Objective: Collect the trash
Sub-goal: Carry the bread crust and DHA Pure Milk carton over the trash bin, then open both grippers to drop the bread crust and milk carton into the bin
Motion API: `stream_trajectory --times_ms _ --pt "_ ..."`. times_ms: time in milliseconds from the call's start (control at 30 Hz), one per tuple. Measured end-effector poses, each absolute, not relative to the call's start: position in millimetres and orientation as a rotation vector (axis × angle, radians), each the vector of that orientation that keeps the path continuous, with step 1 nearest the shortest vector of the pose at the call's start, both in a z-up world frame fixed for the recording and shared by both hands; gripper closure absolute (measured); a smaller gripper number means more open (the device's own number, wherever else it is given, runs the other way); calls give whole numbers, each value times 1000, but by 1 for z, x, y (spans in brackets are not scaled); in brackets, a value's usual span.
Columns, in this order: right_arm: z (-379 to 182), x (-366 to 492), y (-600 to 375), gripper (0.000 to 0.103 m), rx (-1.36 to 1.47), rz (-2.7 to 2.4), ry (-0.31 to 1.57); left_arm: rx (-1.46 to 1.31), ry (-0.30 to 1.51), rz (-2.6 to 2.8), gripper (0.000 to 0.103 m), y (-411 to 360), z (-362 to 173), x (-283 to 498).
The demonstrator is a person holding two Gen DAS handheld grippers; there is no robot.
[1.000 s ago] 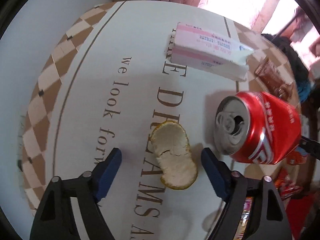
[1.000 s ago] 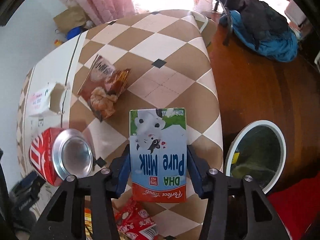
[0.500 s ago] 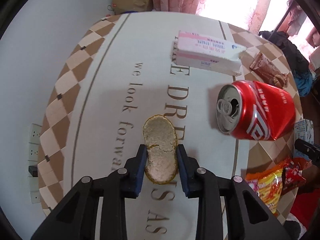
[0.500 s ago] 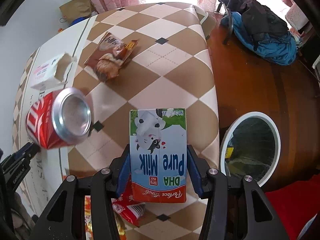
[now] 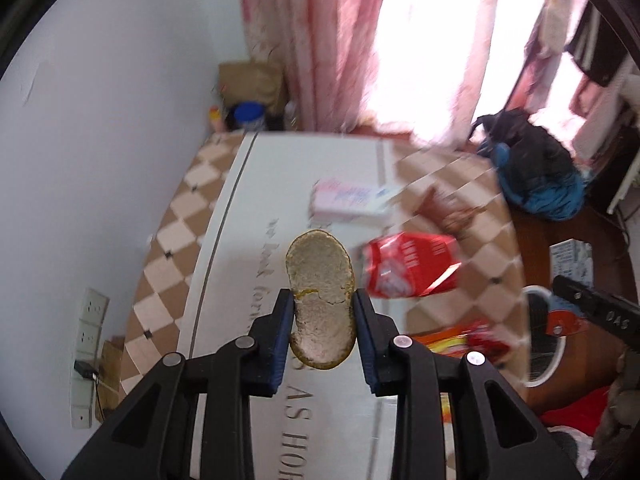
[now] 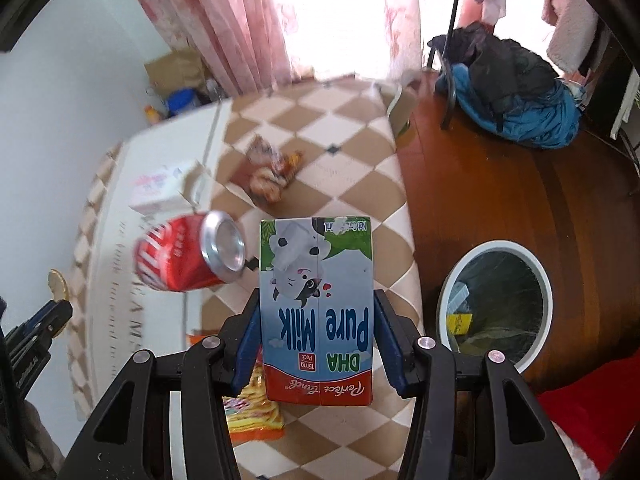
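My left gripper [image 5: 322, 312] is shut on an orange peel [image 5: 320, 280] and holds it high above the table. My right gripper [image 6: 316, 312] is shut on a blue Pure Milk carton [image 6: 316, 304], held above the table's edge. A white-rimmed trash bin [image 6: 496, 304] with a clear liner stands on the wooden floor to the carton's right; it also shows in the left wrist view [image 5: 550, 368]. On the table lie a crushed red soda can [image 6: 188, 256] [image 5: 412, 268], a pink-and-white box [image 5: 348, 202] [image 6: 164, 188], a brown snack wrapper [image 6: 272, 176] [image 5: 452, 210] and an orange-red snack bag [image 6: 256, 412] [image 5: 464, 340].
The table [image 5: 320, 160] has a checkered cloth with a white lettered runner. A chair with dark and blue clothes [image 6: 516, 92] stands on the floor at the far right. A paper bag and bottles [image 5: 248, 96] sit by the curtain. A wall socket [image 5: 88, 356] is at the left.
My left gripper closed on the orange peel and lifted it well above the table. My right gripper rose and drew back with the milk carton, bringing the bin more into view.
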State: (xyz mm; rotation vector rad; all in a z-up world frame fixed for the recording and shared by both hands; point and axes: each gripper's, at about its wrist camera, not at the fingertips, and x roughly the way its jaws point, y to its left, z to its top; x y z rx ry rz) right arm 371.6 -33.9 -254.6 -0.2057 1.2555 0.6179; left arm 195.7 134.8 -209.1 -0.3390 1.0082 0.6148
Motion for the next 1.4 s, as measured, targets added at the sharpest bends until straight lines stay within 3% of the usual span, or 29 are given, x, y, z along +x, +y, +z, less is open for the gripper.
stream_trajectory --times_ms 300,600,900,1167,1300,1333,1400 --pt "-185 377 -119 49 -72 615 1162 -285 910 420 76 42 -155 242" --pt "-178 420 -254 49 13 472 1152 -239 950 174 76 -84 -178 339" --pt "-256 471 -357 50 53 336 1283 -183 1103 11 76 -172 -249 422" --pt "-352 504 -382 49 91 323 1442 -261 1386 -70 75 -172 -350 481" --pt "-393 520 -384 49 103 324 1503 -274 1436 -52 73 -167 -370 493" --pt "-402 525 -384 49 103 330 1514 -280 1441 -49 70 -165 -372 495" --pt "-417 533 -383 49 119 338 1527 -281 1443 -25 51 -164 -373 496"
